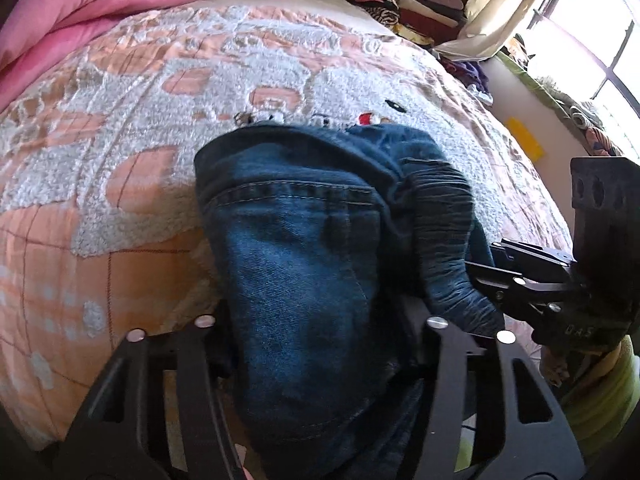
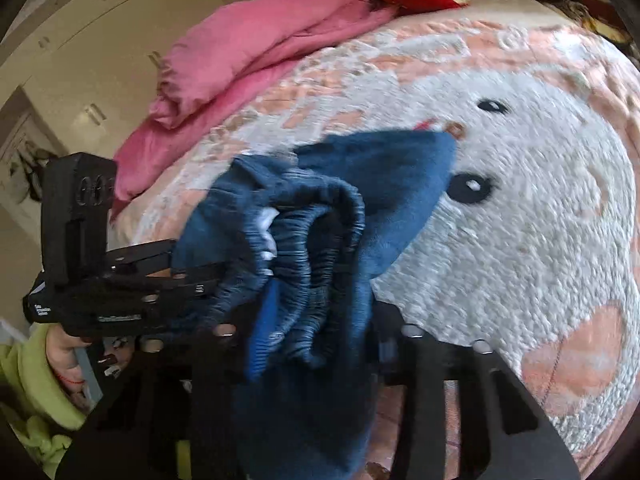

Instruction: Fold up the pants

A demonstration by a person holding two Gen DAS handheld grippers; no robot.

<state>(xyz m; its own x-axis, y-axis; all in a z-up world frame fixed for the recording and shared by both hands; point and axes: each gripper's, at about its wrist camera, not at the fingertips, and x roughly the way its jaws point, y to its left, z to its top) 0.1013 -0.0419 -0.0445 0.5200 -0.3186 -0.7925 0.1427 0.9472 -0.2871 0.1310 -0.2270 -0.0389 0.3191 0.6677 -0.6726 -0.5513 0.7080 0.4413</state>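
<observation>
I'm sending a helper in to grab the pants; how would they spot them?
Start at the bed's pink-and-white cartoon blanket. At its near edge lie the dark blue jeans, bunched between the two black tools. Nearby cloth is pink or red; only these are denim, with a gathered elastic waistband.

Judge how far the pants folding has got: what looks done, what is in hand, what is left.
Done: the jeans already look doubled over, with the elastic waistband bunched. In hand: the left claw and right claw each grip the denim above the bedspread. Left: laying the jeans flat, smoothing the bundle and finishing the fold.
</observation>
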